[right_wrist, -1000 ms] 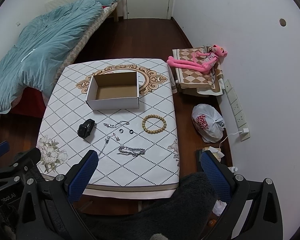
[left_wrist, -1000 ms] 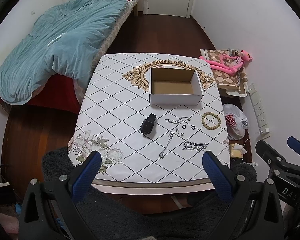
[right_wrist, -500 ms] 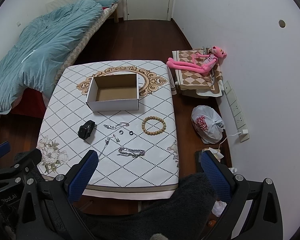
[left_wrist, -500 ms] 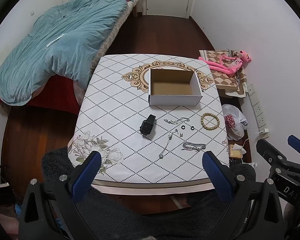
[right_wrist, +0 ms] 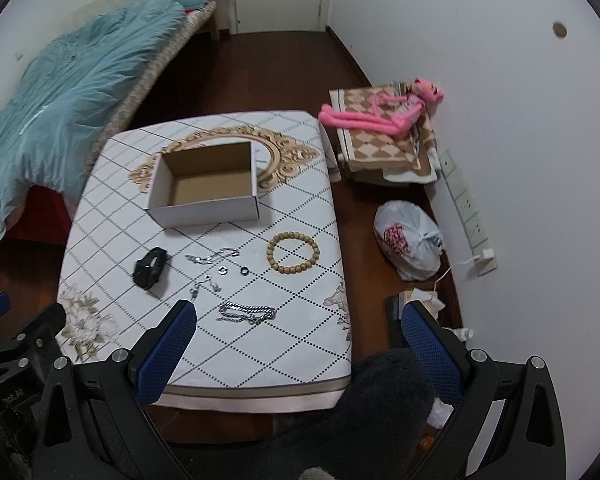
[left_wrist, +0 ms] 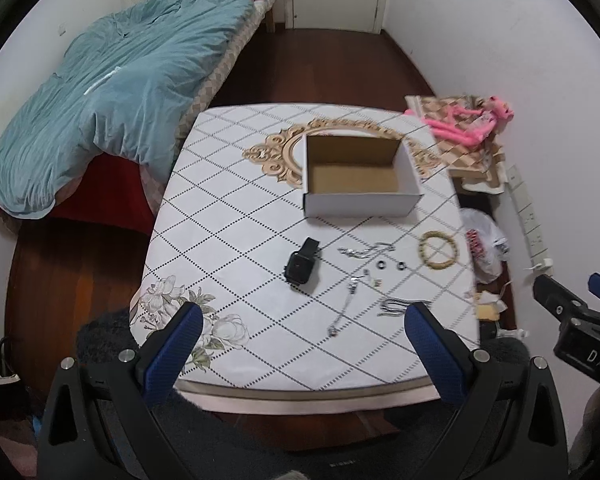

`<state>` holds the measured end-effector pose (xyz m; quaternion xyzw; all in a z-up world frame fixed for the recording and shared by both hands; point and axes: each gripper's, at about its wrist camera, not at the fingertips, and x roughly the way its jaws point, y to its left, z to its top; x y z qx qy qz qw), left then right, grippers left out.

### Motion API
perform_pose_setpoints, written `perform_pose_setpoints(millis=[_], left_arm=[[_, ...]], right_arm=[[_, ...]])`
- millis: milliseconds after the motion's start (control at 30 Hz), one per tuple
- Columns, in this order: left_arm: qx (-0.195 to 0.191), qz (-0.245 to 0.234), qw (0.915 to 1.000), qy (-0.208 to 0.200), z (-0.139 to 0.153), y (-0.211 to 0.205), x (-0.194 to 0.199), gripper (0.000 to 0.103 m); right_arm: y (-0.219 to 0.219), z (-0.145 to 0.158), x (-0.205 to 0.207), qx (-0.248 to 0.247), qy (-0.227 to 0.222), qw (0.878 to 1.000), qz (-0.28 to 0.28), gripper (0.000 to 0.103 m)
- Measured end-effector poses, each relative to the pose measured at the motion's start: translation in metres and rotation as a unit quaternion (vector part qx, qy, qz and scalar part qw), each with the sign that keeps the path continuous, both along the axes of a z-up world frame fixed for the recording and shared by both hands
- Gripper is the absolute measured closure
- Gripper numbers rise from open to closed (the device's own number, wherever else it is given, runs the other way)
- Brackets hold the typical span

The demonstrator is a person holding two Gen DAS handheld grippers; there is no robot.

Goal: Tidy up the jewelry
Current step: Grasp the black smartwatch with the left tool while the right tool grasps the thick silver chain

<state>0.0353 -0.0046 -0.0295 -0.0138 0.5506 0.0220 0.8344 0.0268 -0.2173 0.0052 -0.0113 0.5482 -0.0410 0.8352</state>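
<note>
Right wrist view: the chain bracelet (right_wrist: 247,313) lies crosswise on the worktop (right_wrist: 260,360), just ahead of the wide-open, empty right gripper (right_wrist: 296,350); the left gripper (left_wrist: 306,354), likewise open, hangs farther off.

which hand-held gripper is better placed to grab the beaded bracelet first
Right, probably. The beaded bracelet lies at the table's right edge, ahead of the right hand-held gripper, which is open and empty. The left hand-held gripper would have to cross over the chains.
</note>
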Motion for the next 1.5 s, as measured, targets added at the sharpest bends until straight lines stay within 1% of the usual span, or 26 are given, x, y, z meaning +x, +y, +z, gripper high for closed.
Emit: perform_pose_setpoints(millis=[167,367,433,500,533,567,600,633,667,700,733,767,867,933,967,1000,1033,1067,1133,1267,1300,1333,1367,1433,1500], left_arm=[[0.016,-0.002,0.9997,0.02,-0.04,0.007,0.02,0.0],[0.032,0.008,0.9979,0.055,-0.09,0.02,0.036,0.0],[0.039,0.013,0.9971,0.064,-0.102,0.024,0.038,0.0],[0.041,0.019,0.9962,0.074,-0.116,0.027,0.041,0.0],[0.042,0.021,0.996,0.076,-0.121,0.029,0.042,0.0],[0.046,0.023,0.9955,0.08,-0.127,0.031,0.044,0.0],[0.047,0.024,0.9951,0.084,-0.131,0.032,0.045,0.0],[0.047,0.027,0.9948,0.086,-0.135,0.034,0.047,0.0],[0.046,0.03,0.9947,0.087,-0.139,0.036,0.048,0.0],[0.043,0.032,0.9947,0.088,-0.142,0.038,0.05,0.0],[0.041,0.034,0.9946,0.089,-0.145,0.039,0.051,0.0],[0.039,0.036,0.9943,0.092,-0.149,0.041,0.052,0.0],[0.03,0.037,0.994,0.098,-0.155,0.045,0.055,0.0],[0.024,0.037,0.9942,0.098,-0.157,0.047,0.057,0.001],[0.021,0.036,0.9944,0.097,-0.157,0.049,0.057,0.001],[0.016,0.034,0.9947,0.095,-0.157,0.051,0.058,0.001],[0.014,0.032,0.995,0.094,-0.158,0.05,0.059,0.001],[0.01,0.026,0.9954,0.091,-0.158,0.05,0.06,0.001],[0.005,0.016,0.9958,0.09,-0.161,0.045,0.065,0.001],[0.002,-0.019,0.9961,0.086,-0.168,0.033,0.076,0.001],[0.003,-0.028,0.9961,0.083,-0.17,0.03,0.079,0.005],[0.004,-0.035,0.996,0.082,-0.171,0.026,0.08,0.013],[0.007,-0.043,0.9956,0.083,-0.174,0.023,0.083,0.017],[0.011,-0.056,0.9946,0.086,-0.18,0.017,0.087,0.034],[0.011,-0.066,0.9936,0.091,-0.185,0.014,0.089,0.045]], right_arm=[[-0.005,-0.058,0.025,0.011,0.043,0.999,-0.015,0.0],[-0.009,-0.148,0.042,0.04,0.119,0.991,-0.052,0.0],[-0.011,-0.173,0.044,0.058,0.139,0.986,-0.069,0.003],[-0.011,-0.196,0.045,0.072,0.158,0.981,-0.089,0.011],[-0.012,-0.206,0.045,0.084,0.162,0.978,-0.097,0.012],[-0.012,-0.212,0.045,0.087,0.166,0.977,-0.102,0.014],[-0.012,-0.219,0.045,0.088,0.172,0.975,-0.109,0.02],[-0.011,-0.227,0.044,0.095,0.175,0.973,-0.114,0.024],[-0.01,-0.231,0.044,0.098,0.176,0.973,-0.116,0.027],[-0.009,-0.238,0.043,0.097,0.18,0.971,-0.121,0.028],[-0.008,-0.238,0.042,0.097,0.181,0.971,-0.123,0.029],[-0.005,-0.237,0.041,0.092,0.169,0.974,-0.119,0.034],[0.006,-0.237,0.039,0.075,0.159,0.979,-0.105,0.036],[0.014,-0.233,0.036,0.072,0.146,0.982,-0.091,0.044],[0.018,-0.23,0.038,0.07,0.143,0.984,-0.082,0.057],[0.023,-0.228,0.038,0.058,0.141,0.986,-0.073,0.08],[0.026,-0.226,0.039,0.049,0.14,0.987,-0.066,0.091],[0.026,-0.226,0.039,0.054,0.141,0.986,-0.064,0.094],[0.023,-0.226,0.042,0.062,0.144,0.986,-0.064,0.094],[0.014,-0.225,0.051,0.062,0.138,0.986,-0.064,0.094],[0.012,-0.225,0.053,0.063,0.138,0.986,-0.064,0.094],[0.011,-0.226,0.056,0.062,0.137,0.987,-0.063,0.094],[0.01,-0.226,0.058,0.059,0.136,0.987,-0.061,0.094],[0.007,-0.228,0.062,0.056,0.134,0.988,-0.058,0.094],[0.008,-0.228,0.063,0.054,0.134,0.988,-0.056,0.094]])
